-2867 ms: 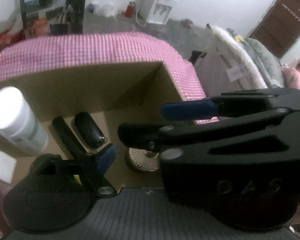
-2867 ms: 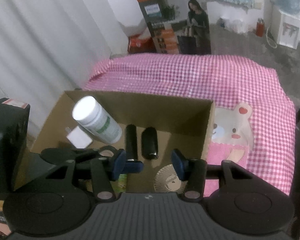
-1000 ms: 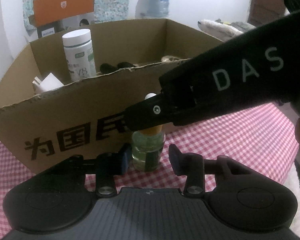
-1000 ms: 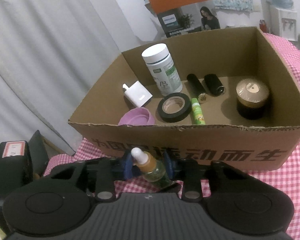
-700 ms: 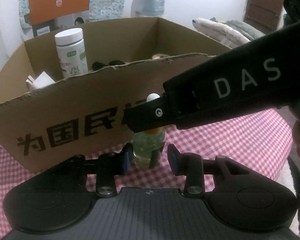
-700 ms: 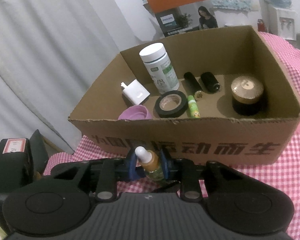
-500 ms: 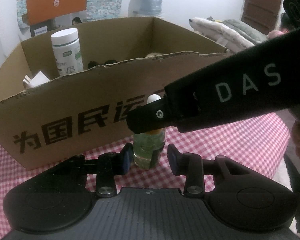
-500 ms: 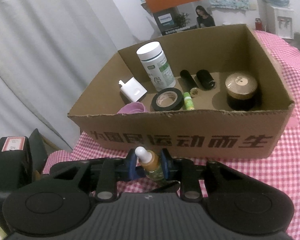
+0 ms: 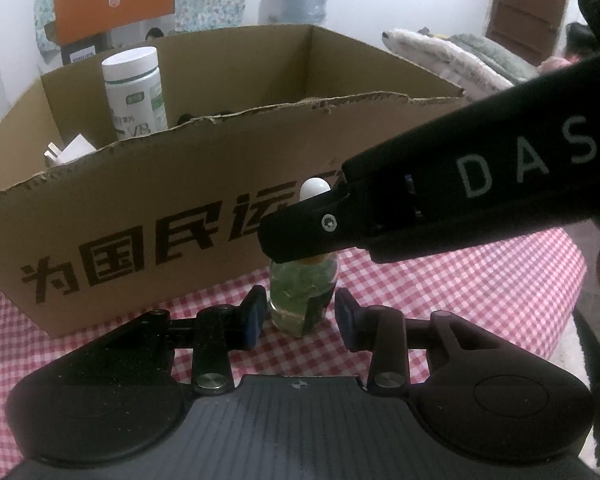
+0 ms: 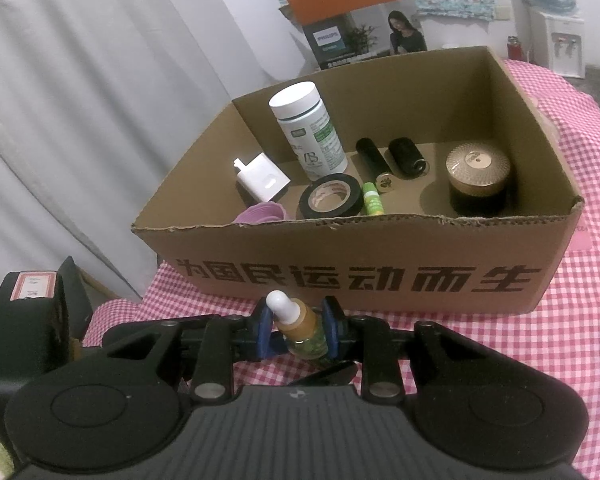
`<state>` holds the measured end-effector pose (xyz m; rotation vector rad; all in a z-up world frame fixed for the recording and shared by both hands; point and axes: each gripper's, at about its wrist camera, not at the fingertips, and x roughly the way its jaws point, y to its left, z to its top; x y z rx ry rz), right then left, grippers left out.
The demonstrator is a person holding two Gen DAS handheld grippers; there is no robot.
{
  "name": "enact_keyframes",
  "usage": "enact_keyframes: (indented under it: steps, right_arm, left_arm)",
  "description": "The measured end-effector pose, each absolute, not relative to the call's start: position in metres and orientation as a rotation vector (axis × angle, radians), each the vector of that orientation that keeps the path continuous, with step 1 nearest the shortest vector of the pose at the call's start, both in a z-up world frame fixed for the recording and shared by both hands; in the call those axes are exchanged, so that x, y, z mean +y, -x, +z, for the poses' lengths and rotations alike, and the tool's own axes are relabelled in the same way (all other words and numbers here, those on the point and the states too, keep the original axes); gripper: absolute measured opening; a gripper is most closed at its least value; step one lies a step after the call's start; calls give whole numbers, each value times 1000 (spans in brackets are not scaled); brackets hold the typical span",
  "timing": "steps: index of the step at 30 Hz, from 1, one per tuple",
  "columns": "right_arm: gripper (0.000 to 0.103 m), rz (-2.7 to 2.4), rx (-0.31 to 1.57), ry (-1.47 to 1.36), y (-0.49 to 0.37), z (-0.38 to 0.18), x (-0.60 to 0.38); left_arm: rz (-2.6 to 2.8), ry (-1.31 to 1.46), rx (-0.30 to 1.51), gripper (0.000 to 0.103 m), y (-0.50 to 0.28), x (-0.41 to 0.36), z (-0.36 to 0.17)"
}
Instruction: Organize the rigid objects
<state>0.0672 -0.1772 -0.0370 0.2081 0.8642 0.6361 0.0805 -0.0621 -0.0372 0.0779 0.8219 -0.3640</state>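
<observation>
Where curtains (image 10: 80, 120) hang, pink-checked tablecloth (image 10: 580, 152).

In front of me a small glass dropper bottle (image 10: 300, 326) stands on the pink checked tablecloth (image 10: 580, 340), just before the open brown cardboard box (image 10: 356, 280); inside, a white pill bottle (image 10: 310, 130) stands left of a round gold-lidded jar (image 10: 478, 180).

The right gripper (image 10: 296, 334) clamps a dropper bottle (image 10: 298, 326), seemingly upright, before the cardboard box (image 10: 360, 276).
</observation>
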Motion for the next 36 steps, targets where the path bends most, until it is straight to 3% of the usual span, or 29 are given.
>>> enact_keyframes:
  steps: [3, 6, 8, 9, 10, 11, 13, 19, 22, 26, 36]
  right_arm:
    - [30, 635, 865, -206, -68, -37, -177]
    - [32, 630, 872, -210, -68, -38, -177]
    - [36, 628, 879, -222, -69, -39, -179]
    - [39, 625, 883, -229, -69, -39, -180]
    - [49, 620, 881, -235, -68, -39, -182]
    - [58, 615, 876, -238, -68, -38, -183]
    - [64, 605, 859, -245, -65, -36, -188]
    - [84, 570, 819, -266, -52, -31, -205]
    - [99, 541, 785, -265, -44, -26, -214]
    - [103, 488, 730, -218, -32, -16, -221]
    - [103, 364, 625, -57, -10, 6, -225]
  left_arm:
    - [-362, -77, 824, 38, -83, -63, -38]
    - [-354, -81, 827, 45, -84, -62, -40]
    - [-349, -85, 828, 69, -84, -61, -41]
    - [-346, -84, 822, 75, -83, -59, -41]
    - [-345, -84, 813, 85, -80, -57, -41]
    - [-344, -84, 804, 93, -79, -56, -40]
    - [-343, -86, 793, 101, -75, -52, -38]
    - [-340, -46, 801, 103, -69, -39, -35]
    - [-355, -1, 797, 103, -66, -32, -32]
    - [-347, 21, 794, 103, -64, -28, -29]
    - [-418, 63, 732, 103, -54, -22, -16]
